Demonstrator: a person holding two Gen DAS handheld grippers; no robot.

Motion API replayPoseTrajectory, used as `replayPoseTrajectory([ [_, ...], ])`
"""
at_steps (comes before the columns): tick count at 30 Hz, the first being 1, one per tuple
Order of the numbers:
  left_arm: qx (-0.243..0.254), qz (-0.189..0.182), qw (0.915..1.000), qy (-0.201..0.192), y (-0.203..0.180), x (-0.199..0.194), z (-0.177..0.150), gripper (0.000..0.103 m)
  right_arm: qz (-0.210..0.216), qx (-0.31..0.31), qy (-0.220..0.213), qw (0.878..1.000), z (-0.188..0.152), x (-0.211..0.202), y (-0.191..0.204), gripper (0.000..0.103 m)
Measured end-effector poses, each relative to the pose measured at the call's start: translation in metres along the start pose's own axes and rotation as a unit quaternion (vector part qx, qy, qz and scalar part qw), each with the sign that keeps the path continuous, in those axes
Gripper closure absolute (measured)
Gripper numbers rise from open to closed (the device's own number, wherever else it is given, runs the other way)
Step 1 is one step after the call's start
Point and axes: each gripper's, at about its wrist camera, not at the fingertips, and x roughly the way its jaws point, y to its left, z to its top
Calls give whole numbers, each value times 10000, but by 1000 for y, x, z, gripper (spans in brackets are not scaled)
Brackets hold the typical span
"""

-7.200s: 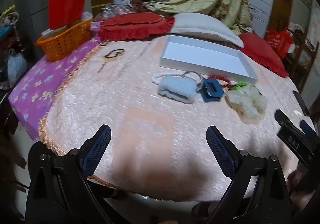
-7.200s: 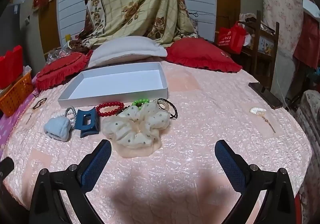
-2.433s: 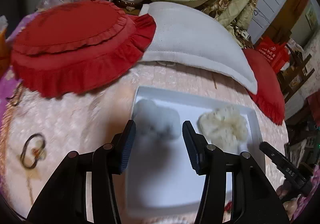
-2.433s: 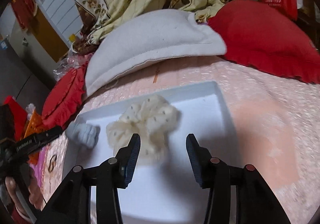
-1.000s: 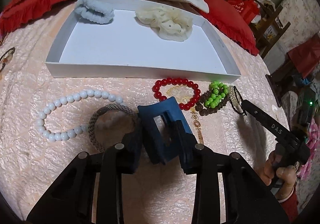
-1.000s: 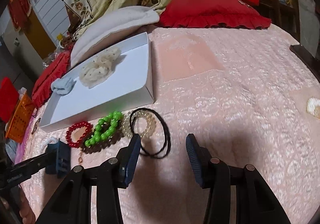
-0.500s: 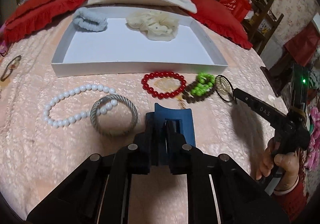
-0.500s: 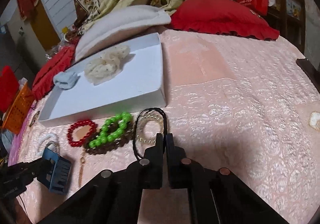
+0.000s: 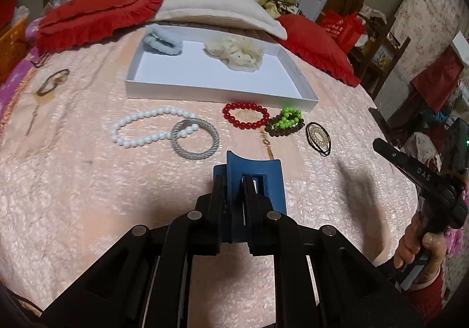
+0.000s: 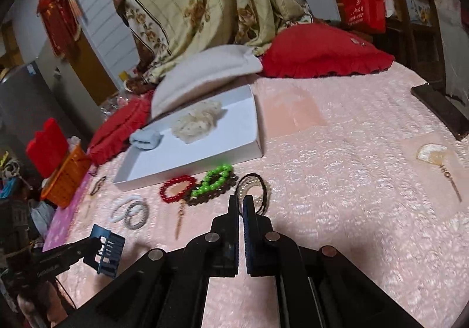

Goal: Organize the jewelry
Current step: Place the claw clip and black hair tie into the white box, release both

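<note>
A blocky blue plastic hair clip [image 9: 254, 181] with a rectangular cutout sits pinched between the left gripper [image 9: 233, 181]'s closed fingers, lifted above the bumpy pink quilted bed cover [image 9: 73, 181]. The right gripper [image 10: 240, 201] points toward the far side, its fingers pressed nearly together on nothing, tips just near of a thin black hair tie [image 10: 261, 190]. Farther off, the shallow white cardboard box [image 9: 296, 72] holds two fluffy scrunchies.

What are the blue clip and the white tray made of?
The blue clip looks like hard matte plastic: moulded teeth, crisp flat edges. The white tray seems to be smooth cardboard, with thin folded walls, though coated plastic is possible.
</note>
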Motion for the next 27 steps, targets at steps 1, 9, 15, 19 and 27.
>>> replayPoseTrajectory([
  [1, -11, 28, 10000, -39, 2, -3, -1, 92, -2, -97, 28, 9999, -1, 1, 3, 100],
  [9, -208, 80, 9997, 36, 18, -3, -12, 92, -507, -211, 407, 9977, -7, 47, -7, 58],
  [15, -287, 8, 9995, 136, 23, 8, -15, 92, -580, -35, 586, 9966, 6, 81, -23, 66],
  [19, -234, 27, 9996, 168, 23, 13, -15, 92, -607, -98, 716, 9955, 8, 99, -25, 84],
  [27, -318, 25, 9994, 95, 27, 7, -13, 92, -310, 206, 446, 9983, 14, 78, -27, 100],
])
